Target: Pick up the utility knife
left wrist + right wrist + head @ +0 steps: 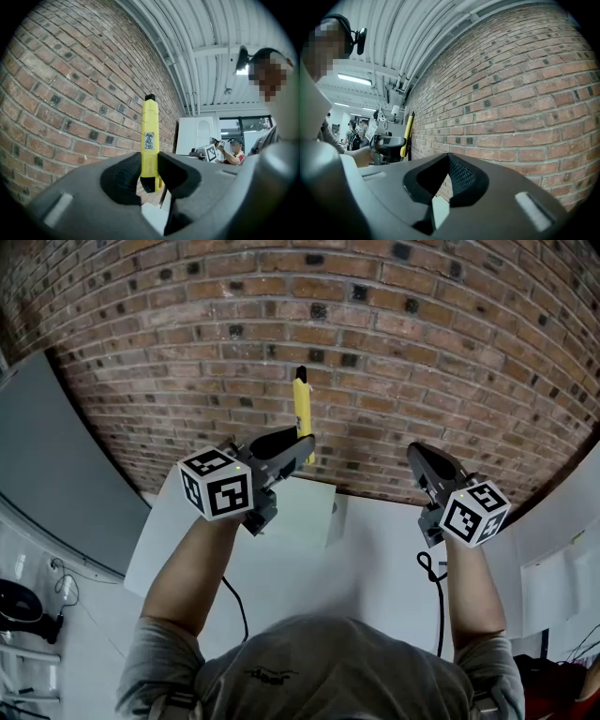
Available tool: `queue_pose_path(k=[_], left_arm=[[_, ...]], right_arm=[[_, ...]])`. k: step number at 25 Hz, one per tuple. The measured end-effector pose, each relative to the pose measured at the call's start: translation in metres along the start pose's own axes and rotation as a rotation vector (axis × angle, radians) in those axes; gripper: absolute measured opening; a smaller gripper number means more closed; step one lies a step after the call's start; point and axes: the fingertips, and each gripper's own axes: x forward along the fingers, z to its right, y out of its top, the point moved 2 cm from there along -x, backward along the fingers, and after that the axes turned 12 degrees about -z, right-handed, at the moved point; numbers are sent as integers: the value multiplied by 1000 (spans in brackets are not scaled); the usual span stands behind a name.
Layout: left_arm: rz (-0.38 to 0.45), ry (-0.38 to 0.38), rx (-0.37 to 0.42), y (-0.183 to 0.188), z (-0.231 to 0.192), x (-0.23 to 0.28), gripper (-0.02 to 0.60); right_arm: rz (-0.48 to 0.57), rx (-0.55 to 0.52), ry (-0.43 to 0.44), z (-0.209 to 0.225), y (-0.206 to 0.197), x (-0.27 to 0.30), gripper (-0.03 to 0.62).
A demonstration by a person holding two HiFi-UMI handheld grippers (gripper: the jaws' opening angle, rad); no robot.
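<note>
The utility knife (302, 409) is yellow with a black tip and stands upright in front of the brick wall. My left gripper (298, 442) is shut on its lower end. In the left gripper view the knife (149, 136) rises between the two dark pads (123, 173), which press on both its sides, and its black butt shows just below them. My right gripper (417, 454) is held up at the same height to the right, apart from the knife. Its jaws (448, 157) meet at the tips with nothing between them. The right gripper view shows the knife (408, 133) far off to the left.
A brick wall (394, 352) fills the space ahead. Below lies a white table (375, 559) with a sheet of paper (305, 512) and black cables (433, 577). A grey panel (47, 465) stands at the left. People stand in the background (232, 150).
</note>
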Motion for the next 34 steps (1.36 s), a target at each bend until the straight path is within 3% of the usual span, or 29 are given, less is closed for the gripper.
queue_pose_path(k=[34], left_arm=[[8,-23,16,2,13,2,112]], right_arm=[[-7,-10,17,-6,-7,-4,8]])
